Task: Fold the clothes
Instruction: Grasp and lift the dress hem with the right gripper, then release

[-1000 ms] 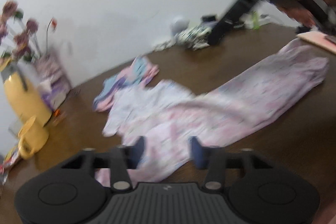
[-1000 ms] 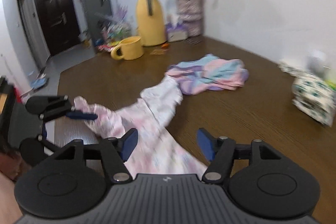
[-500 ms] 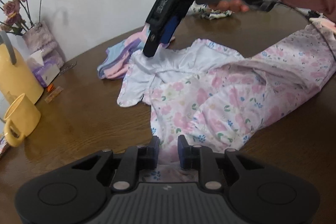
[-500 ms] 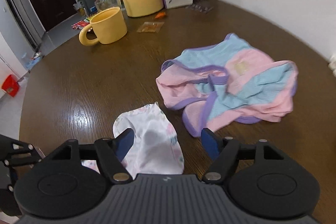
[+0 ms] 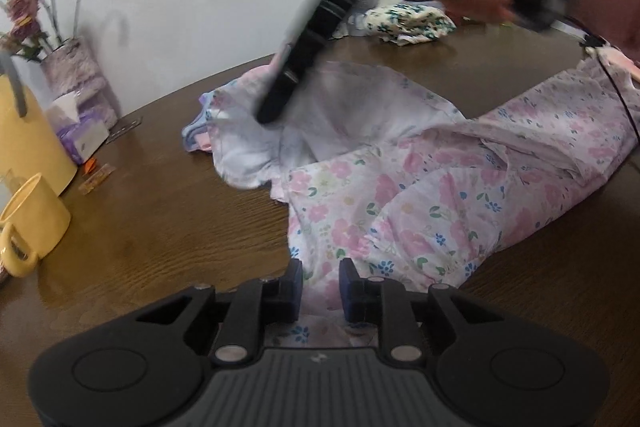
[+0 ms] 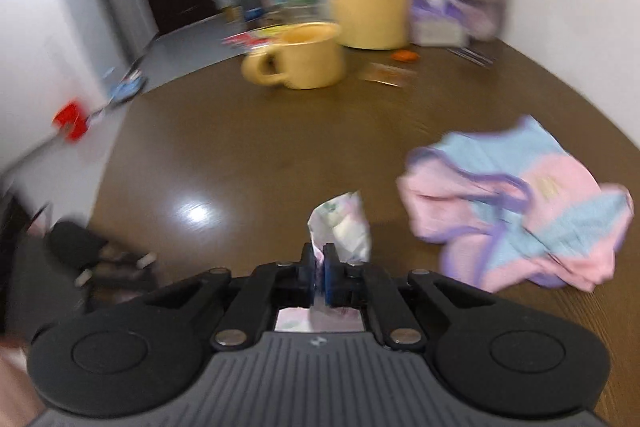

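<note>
Left gripper [image 5: 320,281] clamps floral garment [image 5: 420,211] hem at 6 o'clock; right gripper [image 6: 319,267] has just closed, pinching its white end at 12; garment sprawls on table [image 5: 160,235].

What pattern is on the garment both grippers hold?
Pink floral print with blue and green on white garment; clearest in left wrist view.
</note>
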Tool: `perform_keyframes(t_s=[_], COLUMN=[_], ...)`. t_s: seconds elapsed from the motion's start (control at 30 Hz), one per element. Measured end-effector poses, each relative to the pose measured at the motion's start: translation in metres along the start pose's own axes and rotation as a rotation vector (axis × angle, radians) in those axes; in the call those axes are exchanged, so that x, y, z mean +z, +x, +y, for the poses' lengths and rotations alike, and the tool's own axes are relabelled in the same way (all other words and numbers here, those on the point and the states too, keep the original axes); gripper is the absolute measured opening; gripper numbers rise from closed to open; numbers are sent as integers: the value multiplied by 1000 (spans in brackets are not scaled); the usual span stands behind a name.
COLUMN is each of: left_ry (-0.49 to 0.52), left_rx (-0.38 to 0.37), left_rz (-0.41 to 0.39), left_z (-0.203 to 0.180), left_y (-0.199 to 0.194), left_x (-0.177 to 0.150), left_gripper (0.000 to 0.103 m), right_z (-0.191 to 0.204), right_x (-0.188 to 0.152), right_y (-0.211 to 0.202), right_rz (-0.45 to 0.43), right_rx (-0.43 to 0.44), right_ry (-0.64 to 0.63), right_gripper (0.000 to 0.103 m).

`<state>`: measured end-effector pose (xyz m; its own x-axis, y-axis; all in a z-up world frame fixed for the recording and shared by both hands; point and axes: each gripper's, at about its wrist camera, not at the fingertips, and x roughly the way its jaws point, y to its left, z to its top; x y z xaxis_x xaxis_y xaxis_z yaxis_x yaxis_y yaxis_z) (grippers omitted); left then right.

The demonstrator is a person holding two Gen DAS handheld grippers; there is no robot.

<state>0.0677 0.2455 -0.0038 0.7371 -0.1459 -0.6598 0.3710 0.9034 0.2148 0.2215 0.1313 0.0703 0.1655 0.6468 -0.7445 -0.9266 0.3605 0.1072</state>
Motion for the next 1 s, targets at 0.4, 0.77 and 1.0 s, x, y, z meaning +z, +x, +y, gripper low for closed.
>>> perform_keyframes(t_s=[0.4,0.77,1.0], left_ry=[-218,-152,-123], left_rx=[134,35,42], left_rz=[-147,0,60], left_z=[33,37,30], left_y=[-63,19,37], left_x=[7,49,34], left_gripper=[27,11,11], right_z=[59,60,1], right_x=[-44,-57,-86], right_y=[40,-28,-82], right_rz=[32,-59,-124], right_rx=[-72,-6,-156], right_ry=[-92,14,227], right_gripper=[10,41,41])
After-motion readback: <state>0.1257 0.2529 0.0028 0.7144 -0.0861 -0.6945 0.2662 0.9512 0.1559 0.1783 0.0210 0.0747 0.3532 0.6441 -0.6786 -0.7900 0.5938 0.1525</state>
